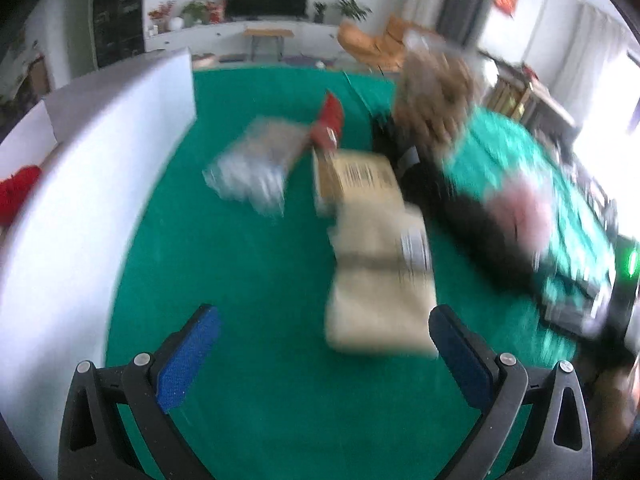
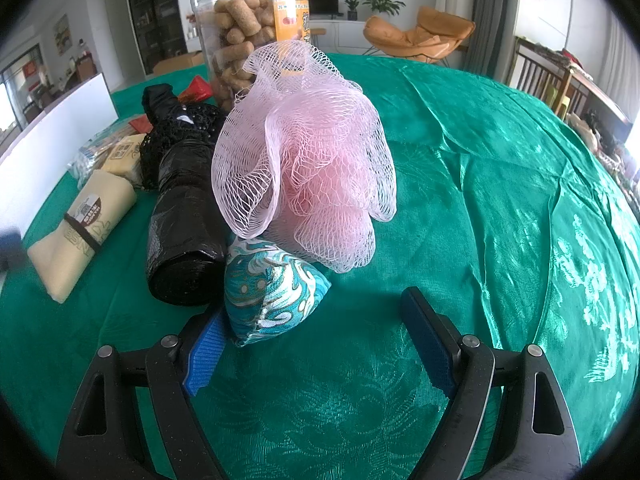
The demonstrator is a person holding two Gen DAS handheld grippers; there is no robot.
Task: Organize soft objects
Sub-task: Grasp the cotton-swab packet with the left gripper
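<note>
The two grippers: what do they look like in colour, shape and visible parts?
Both look alike. The left gripper and the right gripper each have black plastic frames with triangular cut-outs and round silver bolts at the joints. Their fingers carry blue ribbed pads. No cables, markings or sleeves show in either wrist view.

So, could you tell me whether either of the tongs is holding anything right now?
Nothing is held. The left tongs are open over bare cloth; the right tongs are open, one finger beside the patterned beanbag.
</note>
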